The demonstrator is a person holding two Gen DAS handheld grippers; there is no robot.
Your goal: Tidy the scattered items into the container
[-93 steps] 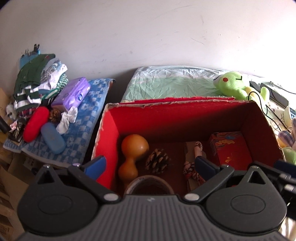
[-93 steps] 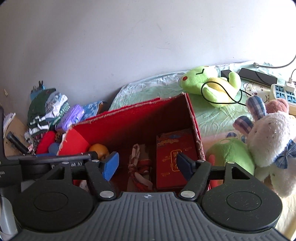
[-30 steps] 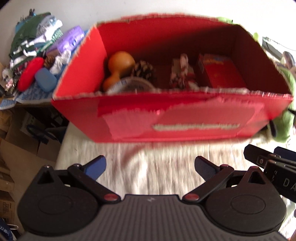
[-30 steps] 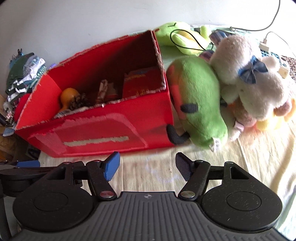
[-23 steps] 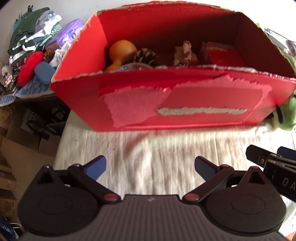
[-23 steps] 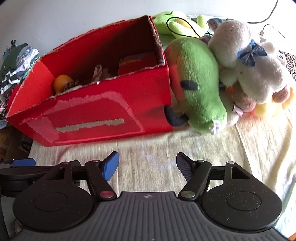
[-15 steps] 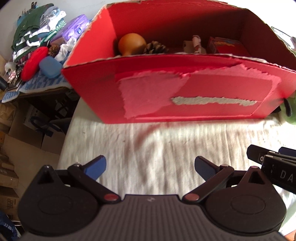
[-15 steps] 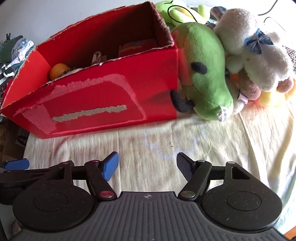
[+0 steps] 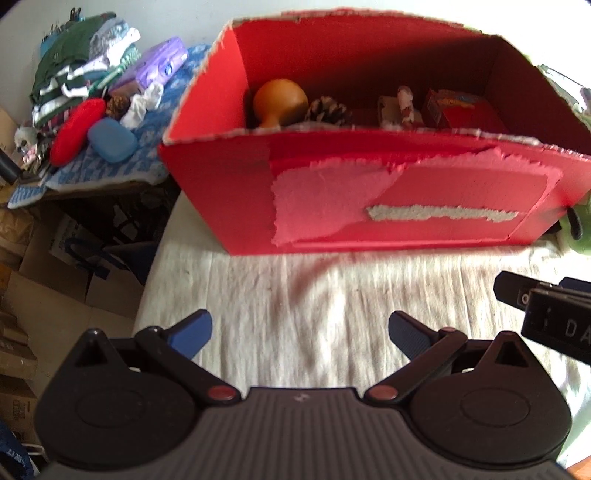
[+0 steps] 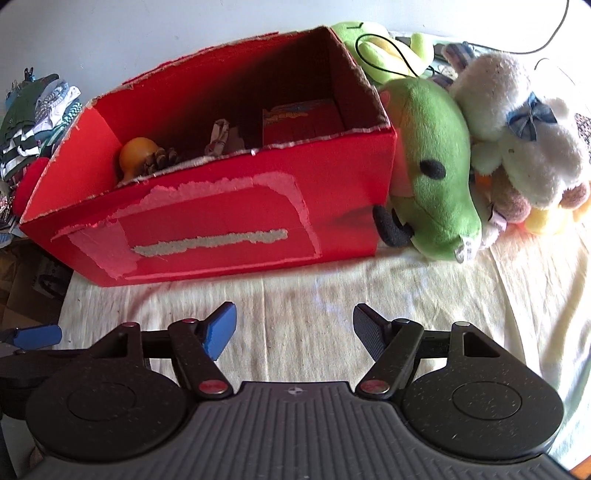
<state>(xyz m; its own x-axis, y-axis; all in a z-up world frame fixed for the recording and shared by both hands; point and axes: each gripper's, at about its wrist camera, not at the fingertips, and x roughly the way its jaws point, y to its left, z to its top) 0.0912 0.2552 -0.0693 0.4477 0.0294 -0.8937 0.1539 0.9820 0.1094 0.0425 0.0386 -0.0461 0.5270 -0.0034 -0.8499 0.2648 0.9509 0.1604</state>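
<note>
While both tools hang over the bare cloth with nothing in them, the left gripper [image 9: 299, 332] and the right gripper [image 10: 293, 328] each stand with jaws spread wide, short of the red box [image 10: 221, 218], which serves as landmark for all that follows.

Nearest the grippers lies the pale cloth [image 10: 332, 295] that covers the surface in front of the box; it looks soft and wrinkled, so it would probably give a little under a pressing fingertip.

Behind it stands the box itself, open-topped cardboard with its front skin torn. It is likely light and stiff, yet its ragged rim could snag a finger. Inside it, from its left end to its right, sit an orange gourd [image 9: 280, 99], a pine cone [image 9: 328, 110], a wrapped bundle [image 9: 402, 105] and a small red carton [image 9: 461, 110].

Touching the box's right end is a green plush [image 10: 432, 158], soft, light and bulky. Pinching a fold of its body seems the safest hold.

Past the box's left end, on a blue checked cloth [image 9: 110, 170], lie a blue case [image 9: 112, 140], a red pouch [image 9: 75, 129] and a purple pack [image 9: 159, 66]; the case looks smooth and possibly slippery, best taken across its narrow width.

Farthest is a plain white wall [image 10: 147, 33] behind the box.
</note>
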